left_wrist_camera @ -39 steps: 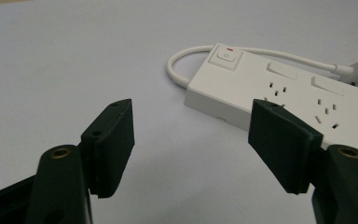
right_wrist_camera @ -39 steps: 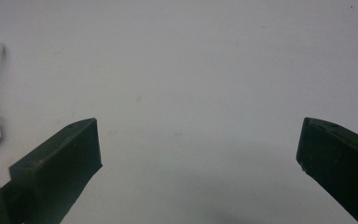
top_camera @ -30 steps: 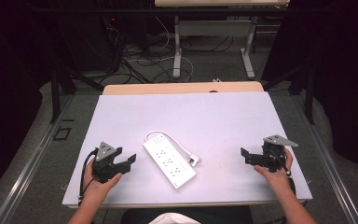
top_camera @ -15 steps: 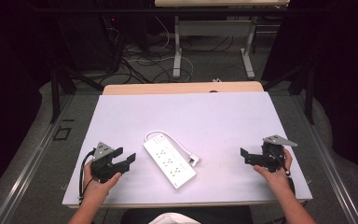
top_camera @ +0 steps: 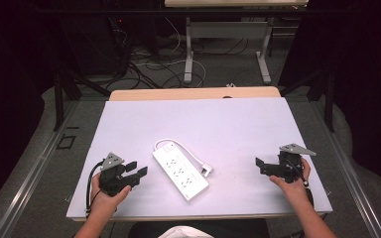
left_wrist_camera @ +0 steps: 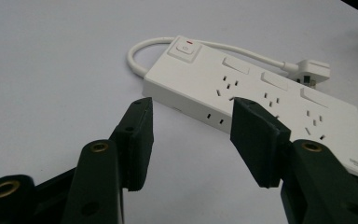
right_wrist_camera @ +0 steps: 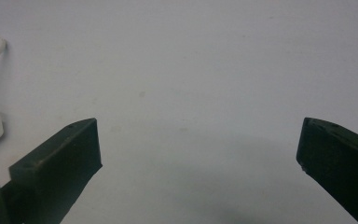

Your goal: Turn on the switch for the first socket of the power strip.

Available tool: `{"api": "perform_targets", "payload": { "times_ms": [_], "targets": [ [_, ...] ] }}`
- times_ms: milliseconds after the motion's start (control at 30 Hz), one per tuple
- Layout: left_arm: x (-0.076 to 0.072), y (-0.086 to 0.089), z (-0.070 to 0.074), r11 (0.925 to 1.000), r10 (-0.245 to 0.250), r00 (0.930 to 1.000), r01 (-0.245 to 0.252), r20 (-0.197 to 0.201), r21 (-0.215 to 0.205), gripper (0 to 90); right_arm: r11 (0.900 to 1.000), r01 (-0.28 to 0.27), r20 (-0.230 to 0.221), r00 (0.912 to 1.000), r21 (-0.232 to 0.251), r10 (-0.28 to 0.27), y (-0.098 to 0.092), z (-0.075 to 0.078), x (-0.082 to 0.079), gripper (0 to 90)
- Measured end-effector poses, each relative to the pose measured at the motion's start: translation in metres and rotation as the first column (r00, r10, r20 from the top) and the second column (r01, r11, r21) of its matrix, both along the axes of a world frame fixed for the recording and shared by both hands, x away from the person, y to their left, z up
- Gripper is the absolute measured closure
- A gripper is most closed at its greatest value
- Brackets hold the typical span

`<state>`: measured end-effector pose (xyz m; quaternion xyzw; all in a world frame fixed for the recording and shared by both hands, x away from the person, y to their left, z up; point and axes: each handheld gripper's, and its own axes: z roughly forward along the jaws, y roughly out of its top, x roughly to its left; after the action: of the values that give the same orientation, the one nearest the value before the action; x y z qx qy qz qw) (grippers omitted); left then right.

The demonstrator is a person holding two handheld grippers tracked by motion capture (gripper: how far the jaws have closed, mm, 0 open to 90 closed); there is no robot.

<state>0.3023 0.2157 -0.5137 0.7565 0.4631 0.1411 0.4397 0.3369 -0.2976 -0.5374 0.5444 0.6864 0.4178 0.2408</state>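
1. Left claw [top_camera: 133, 174]: jaws apart, nothing between them, held low over the surface by the person's left hand [top_camera: 105, 194]. In the left gripper view the gap between the jaws frames the near long side of the power strip.

2. Right claw [top_camera: 264, 165]: jaws spread wide, empty, pointing inward from the person's right hand [top_camera: 291, 182]. Bare white surface ahead of it; the plug and a loop of cord sit at the left edge of the right gripper view.

3. Power strip [top_camera: 180, 170]: white, lying flat and at a slant just ahead of the left claw, well apart from the right claw. The rocker switch [left_wrist_camera: 186, 48] is at the end far from the left claw, with rows of sockets along the top.

4. Cord [top_camera: 181, 147]: short, white, leaves the switch end, curves round the strip's far side and ends in a plug [top_camera: 206, 170] lying near the strip's middle, on the side toward the right claw.

5. Handling, as judged: hard plastic shell, stiff, light, smooth enough to slip. Best hold looks to be across the narrow width, jaws on the two long sides. The cord is limp and will trail; the plug is small and would need a careful pinch.

6. Surface [top_camera: 238, 124]: matte white sheet, flat, a wooden edge showing at the far side beyond both claws.

7. Room: dark, with cables on the floor and metal table legs [top_camera: 188, 54] far beyond the surface.
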Motion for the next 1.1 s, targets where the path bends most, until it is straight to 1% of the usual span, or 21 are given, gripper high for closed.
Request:
{"api": "perform_targets", "payload": {
  "times_ms": [133, 167, 333, 400, 433, 500, 533, 600, 700, 767, 800, 833, 967, 1000, 1033, 1067, 1100],
  "targets": [
    [-0.002, -0.002, 0.002, 0.9999, -0.009, 0.9998, 0.009, -0.017, -0.008, 52.6, 1.000, -0.003, 0.003, 1.0000, -0.004, 0.003, 0.000, 0.000, 0.000, 0.0],
    [-0.003, -0.003, 0.003, 0.9995, -0.006, 0.9993, 0.005, -0.036, -0.032, 54.2, 1.000, -0.002, 0.000, 1.0000, -0.002, 0.002, 0.000, 0.000, 0.000, 0.0],
    [-0.002, -0.004, 0.003, 0.9993, -0.015, 0.9980, 0.013, -0.062, -0.036, 59.2, 1.000, -0.002, -0.001, 1.0000, -0.002, 0.002, 0.000, 0.000, 0.000, 0.0],
    [-0.002, -0.004, 0.003, 0.9989, -0.015, 0.9967, 0.011, -0.080, -0.045, 61.9, 1.000, -0.004, -0.001, 1.0000, -0.004, 0.004, 0.000, 0.000, 0.000, 0.0],
    [-0.002, -0.005, 0.004, 0.9986, -0.007, 0.9952, 0.002, -0.098, -0.053, 63.4, 1.000, -0.005, -0.001, 1.0000, -0.006, 0.005, 0.000, -0.001, 0.000, 0.0],
    [-0.001, -0.005, 0.003, 0.9984, -0.007, 0.9945, 0.001, -0.105, -0.056, 65.3, 1.000, 0.003, 0.003, 1.0000, -0.007, -0.003, 0.001, -0.001, 0.000, 0.0],
    [-0.001, -0.005, 0.003, 0.9984, -0.007, 0.9945, 0.001, -0.105, -0.056, 66.7, 1.000, -0.001, 0.005, 1.0000, -0.010, 0.001, 0.001, -0.001, 0.000, 0.0],
    [-0.001, -0.005, 0.004, 0.9985, -0.007, 0.9929, 0.001, -0.118, -0.055, 69.0, 1.000, -0.008, 0.002, 1.0000, -0.010, 0.008, 0.000, -0.001, 0.000, 0.0],
    [0.000, -0.005, 0.006, 0.9975, 0.008, 0.9920, -0.017, -0.126, -0.068, 73.0, 1.000, 0.002, 0.007, 1.0000, -0.010, -0.002, 0.001, -0.001, 0.000, 0.0],
    [0.001, -0.005, 0.008, 0.9958, 0.007, 0.9899, -0.020, -0.141, -0.089, 75.5, 1.000, -0.006, 0.002, 1.0000, -0.014, 0.006, 0.000, -0.001, 0.000, 0.0],
    [0.001, -0.005, 0.011, 0.9944, 0.007, 0.9881, -0.023, -0.154, -0.103, 76.5, 1.000, -0.005, 0.003, 1.0000, -0.015, 0.005, 0.000, -0.001, 0.000, 0.0],
    [0.002, -0.006, 0.013, 0.9937, 0.009, 0.9878, -0.026, -0.156, -0.109, 77.6, 1.000, 0.003, 0.002, 1.0000, -0.011, -0.003, 0.001, -0.001, 0.000, 0.0],
    [0.003, -0.008, 0.017, 0.9940, 0.014, 0.9861, -0.031, -0.166, -0.105, 82.3, 1.000, 0.007, 0.002, 1.0000, -0.013, -0.007, 0.001, -0.001, 0.001, 0.0],
    [0.004, -0.009, 0.018, 0.9934, 0.016, 0.9856, -0.035, -0.169, -0.110, 82.3, 1.000, 0.007, 0.002, 1.0000, -0.013, -0.007, 0.001, -0.001, 0.001, 0.0],
    [0.005, -0.011, 0.022, 0.9931, 0.011, 0.9826, -0.032, -0.185, -0.113, 84.8, 1.000, 0.000, -0.001, 1.0000, -0.012, 0.000, 0.000, -0.001, 0.000, 0.0],
    [0.005, -0.011, 0.022, 0.9931, 0.011, 0.9826, -0.032, -0.185, -0.113, 85.8, 1.000, 0.001, 0.000, 1.0000, -0.012, -0.001, 0.000, -0.001, 0.000, 0.0],
    [0.007, -0.013, 0.025, 0.9928, 0.010, 0.9806, -0.033, -0.196, -0.115, 87.2, 1.000, 0.001, 0.000, 1.0000, -0.013, -0.001, 0.000, 0.000, 0.000, 0.0]
  ]
}}
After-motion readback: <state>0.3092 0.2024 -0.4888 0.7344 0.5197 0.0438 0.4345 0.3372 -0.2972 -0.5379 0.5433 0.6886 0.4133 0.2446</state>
